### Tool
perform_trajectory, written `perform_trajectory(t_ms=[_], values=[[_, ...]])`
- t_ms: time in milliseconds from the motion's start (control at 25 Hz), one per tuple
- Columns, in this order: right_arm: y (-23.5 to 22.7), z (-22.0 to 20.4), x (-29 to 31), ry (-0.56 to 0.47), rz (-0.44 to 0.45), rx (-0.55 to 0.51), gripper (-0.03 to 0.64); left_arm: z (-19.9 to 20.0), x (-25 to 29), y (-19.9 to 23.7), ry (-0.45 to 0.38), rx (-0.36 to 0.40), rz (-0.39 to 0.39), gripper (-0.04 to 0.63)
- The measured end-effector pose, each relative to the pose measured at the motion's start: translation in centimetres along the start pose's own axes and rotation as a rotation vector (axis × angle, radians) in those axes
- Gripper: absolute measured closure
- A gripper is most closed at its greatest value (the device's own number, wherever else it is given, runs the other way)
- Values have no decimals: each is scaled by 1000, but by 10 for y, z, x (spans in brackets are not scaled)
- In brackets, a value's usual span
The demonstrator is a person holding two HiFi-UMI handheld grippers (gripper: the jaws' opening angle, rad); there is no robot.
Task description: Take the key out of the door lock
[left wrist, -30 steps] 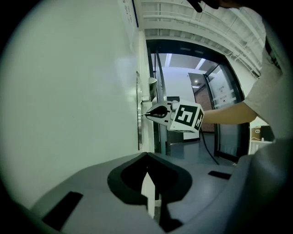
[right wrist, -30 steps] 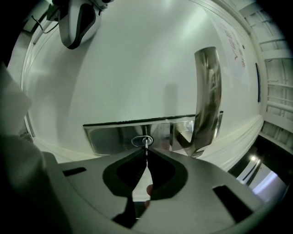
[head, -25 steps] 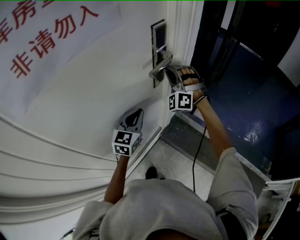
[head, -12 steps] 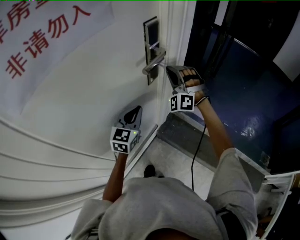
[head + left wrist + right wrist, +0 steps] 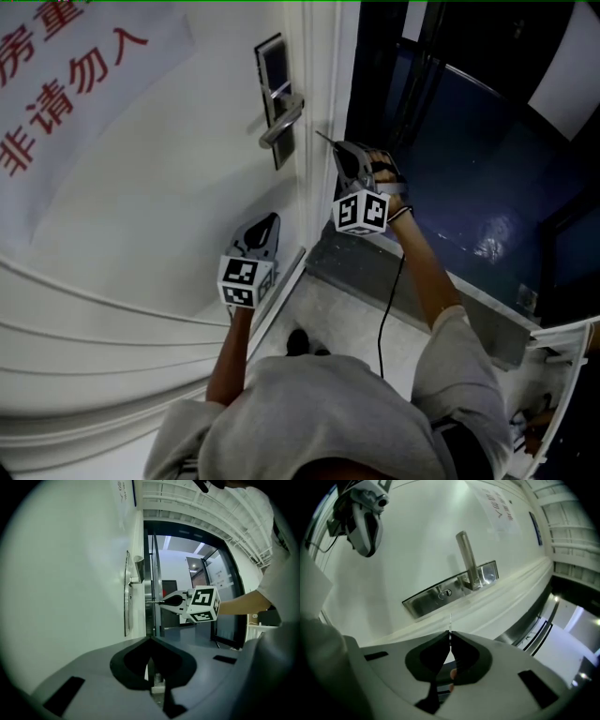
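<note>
Pointing at door (image 5: 417, 550): key (image 5: 450, 620) in right tool (image 5: 450, 636).

The key (image 5: 450, 620) hides its bow in the right claw (image 5: 450, 632); the sign (image 5: 66, 84) is cropped.

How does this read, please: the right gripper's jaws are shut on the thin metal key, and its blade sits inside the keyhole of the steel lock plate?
Not quite: the right gripper has its jaws shut on the thin metal key, but its blade is out of the keyhole of the steel lock plate, as the right gripper view shows.
</note>
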State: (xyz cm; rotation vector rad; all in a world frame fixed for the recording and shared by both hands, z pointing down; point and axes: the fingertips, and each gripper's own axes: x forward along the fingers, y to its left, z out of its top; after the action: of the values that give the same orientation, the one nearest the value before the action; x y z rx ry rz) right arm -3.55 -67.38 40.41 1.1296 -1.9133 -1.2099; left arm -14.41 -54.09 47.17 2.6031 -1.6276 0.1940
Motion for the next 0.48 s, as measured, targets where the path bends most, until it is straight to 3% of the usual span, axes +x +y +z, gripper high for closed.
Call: perform_trajectory(t_ms=[480], values=[[0,-63,-68,133,-43,616,588,-2,22,-27,9,3,-77,578]])
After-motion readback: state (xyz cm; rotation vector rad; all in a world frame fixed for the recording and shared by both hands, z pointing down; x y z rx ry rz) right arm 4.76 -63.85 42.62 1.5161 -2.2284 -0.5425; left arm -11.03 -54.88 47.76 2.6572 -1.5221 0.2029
